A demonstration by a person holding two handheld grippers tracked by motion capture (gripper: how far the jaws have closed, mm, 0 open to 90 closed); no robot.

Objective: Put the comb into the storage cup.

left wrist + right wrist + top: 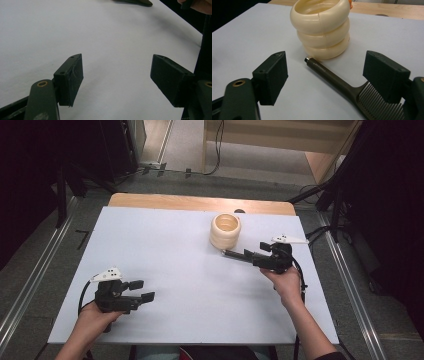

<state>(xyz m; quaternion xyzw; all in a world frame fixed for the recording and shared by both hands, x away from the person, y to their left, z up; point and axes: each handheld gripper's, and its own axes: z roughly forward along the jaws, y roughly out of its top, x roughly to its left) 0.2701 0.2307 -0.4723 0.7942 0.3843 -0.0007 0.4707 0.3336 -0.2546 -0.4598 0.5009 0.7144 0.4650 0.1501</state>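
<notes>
Right gripper had my fingers spread wide, dark comb lying flat on white counter between them, not pinched. Comb handle tip lay just beside base of cream ribbed cup, which stood upright toward far edge. Left gripper sat well apart, near my side of counter, fingers spread, holding nothing.

bare white table left and centre, ribbed cup and comb blocking right
</notes>
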